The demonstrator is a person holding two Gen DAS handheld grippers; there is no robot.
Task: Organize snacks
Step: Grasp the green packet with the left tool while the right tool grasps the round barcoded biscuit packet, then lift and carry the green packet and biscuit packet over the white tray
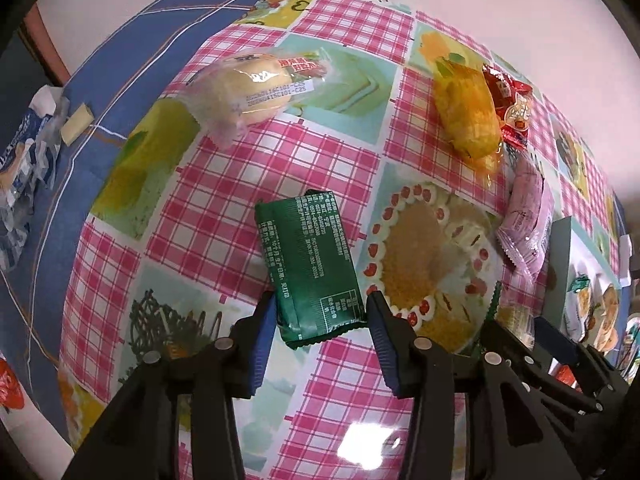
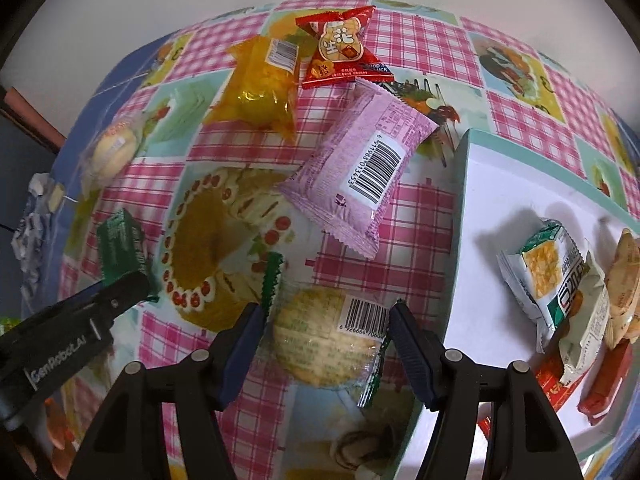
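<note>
In the left wrist view my left gripper (image 1: 322, 312) is open, its fingers on either side of the near end of a green snack packet (image 1: 310, 264) lying on the checked tablecloth. In the right wrist view my right gripper (image 2: 328, 320) is open around a round cracker packet (image 2: 326, 336) with a barcode, beside a white box (image 2: 496, 184) holding several snacks (image 2: 560, 280). A pink packet (image 2: 356, 168), a yellow packet (image 2: 260, 84), a red packet (image 2: 340, 48) and a pale bun (image 2: 112, 148) lie further off. The left gripper also shows at the left in the right wrist view (image 2: 120, 292).
The table's left side has a blue cloth (image 1: 120, 40) with crumpled blue-white wrappers (image 1: 24, 168). The box also shows at the right edge of the left wrist view (image 1: 560, 264), near my right gripper (image 1: 532, 336). A wall lies behind the table.
</note>
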